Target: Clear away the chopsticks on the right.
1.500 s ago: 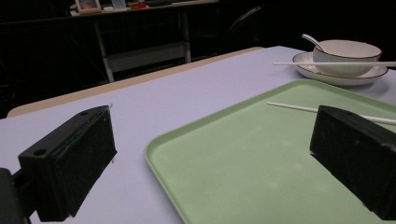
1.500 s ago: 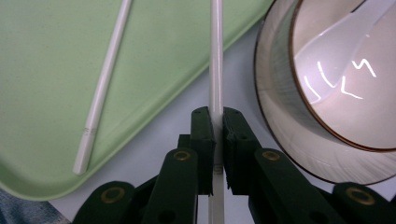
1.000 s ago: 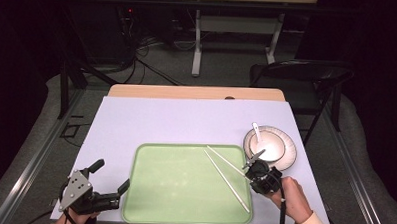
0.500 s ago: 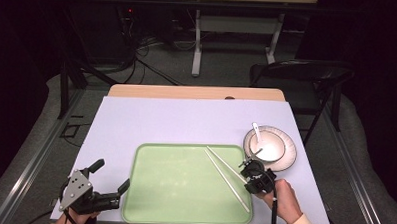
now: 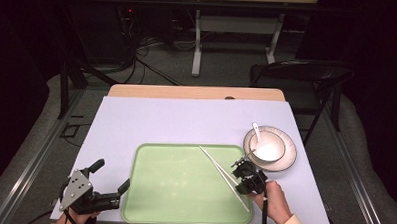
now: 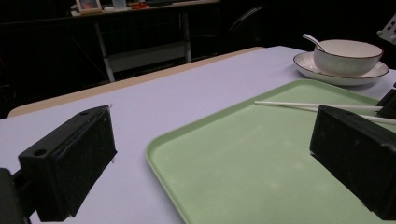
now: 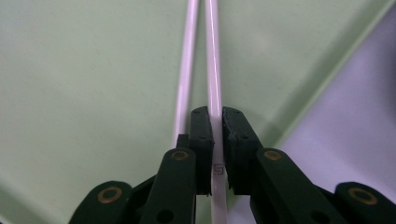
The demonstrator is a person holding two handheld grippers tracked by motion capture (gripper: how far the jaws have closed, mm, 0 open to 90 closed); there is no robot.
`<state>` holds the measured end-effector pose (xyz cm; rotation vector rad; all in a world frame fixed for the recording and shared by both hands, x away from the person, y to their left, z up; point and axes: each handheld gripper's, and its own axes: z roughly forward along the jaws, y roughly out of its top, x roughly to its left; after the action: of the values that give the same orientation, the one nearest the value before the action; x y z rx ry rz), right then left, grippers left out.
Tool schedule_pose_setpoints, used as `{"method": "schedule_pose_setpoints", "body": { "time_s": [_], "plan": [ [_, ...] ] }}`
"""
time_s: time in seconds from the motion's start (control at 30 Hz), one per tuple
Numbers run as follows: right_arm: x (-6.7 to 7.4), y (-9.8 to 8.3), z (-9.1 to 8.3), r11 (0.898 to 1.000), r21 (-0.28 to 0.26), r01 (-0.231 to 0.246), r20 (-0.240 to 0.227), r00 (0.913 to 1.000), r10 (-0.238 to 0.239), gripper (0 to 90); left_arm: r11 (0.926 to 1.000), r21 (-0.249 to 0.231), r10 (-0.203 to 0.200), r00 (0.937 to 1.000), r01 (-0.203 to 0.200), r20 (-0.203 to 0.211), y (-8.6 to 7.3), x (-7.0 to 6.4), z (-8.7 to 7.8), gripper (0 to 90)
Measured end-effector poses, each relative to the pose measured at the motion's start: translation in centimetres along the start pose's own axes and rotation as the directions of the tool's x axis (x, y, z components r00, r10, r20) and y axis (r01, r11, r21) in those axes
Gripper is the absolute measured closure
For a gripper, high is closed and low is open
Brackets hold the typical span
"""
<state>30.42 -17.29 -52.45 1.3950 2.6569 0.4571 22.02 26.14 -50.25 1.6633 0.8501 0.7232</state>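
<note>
The white chopsticks (image 7: 212,60) are lying side by side on the green tray (image 5: 179,186), and your right gripper (image 7: 217,140) is clamping one near its thick end. Thin, stiff and glossy, it's likely slippery; grip squarely. A small mark there isn't readable. Your left gripper (image 6: 210,158) is hovering with jaws apart over the counter (image 5: 176,121).

Two slim white plastic chopsticks (image 5: 224,177), which we see lying side by side and slantwise across the pale green tray's (image 5: 173,191) right half, one pinched between our right gripper's (image 5: 245,174) jaws
</note>
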Motion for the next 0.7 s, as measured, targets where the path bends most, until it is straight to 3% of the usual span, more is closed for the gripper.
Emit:
{"method": "schedule_pose_setpoints", "body": {
  "time_s": [0.2,0.33,0.5,0.7],
  "plan": [
    [0.0,0.0,0.1,1.000,-0.007,0.012,-0.009,0.9999,-0.012,76.5,1.0000,-0.001,0.000,1.0000,0.000,0.000,0.0,0.0,0.0,0.0],
    [0.0,-0.1,-0.2,0.998,-0.019,0.065,-0.009,0.9978,-0.065,64.9,1.0000,0.003,0.001,1.0000,-0.001,0.003,0.0,0.0,0.0,0.0],
    [-0.5,-0.3,-0.6,0.994,-0.046,0.096,-0.011,0.9953,-0.097,48.2,1.0000,0.004,0.001,1.0000,-0.001,0.002,0.0,0.0,0.0,0.0],
    [-1.0,-0.5,-1.5,0.978,-0.119,0.171,0.007,0.9852,-0.171,26.7,1.0000,0.006,0.002,1.0000,-0.002,0.001,0.0,0.0,0.0,0.0]
  ]
}}
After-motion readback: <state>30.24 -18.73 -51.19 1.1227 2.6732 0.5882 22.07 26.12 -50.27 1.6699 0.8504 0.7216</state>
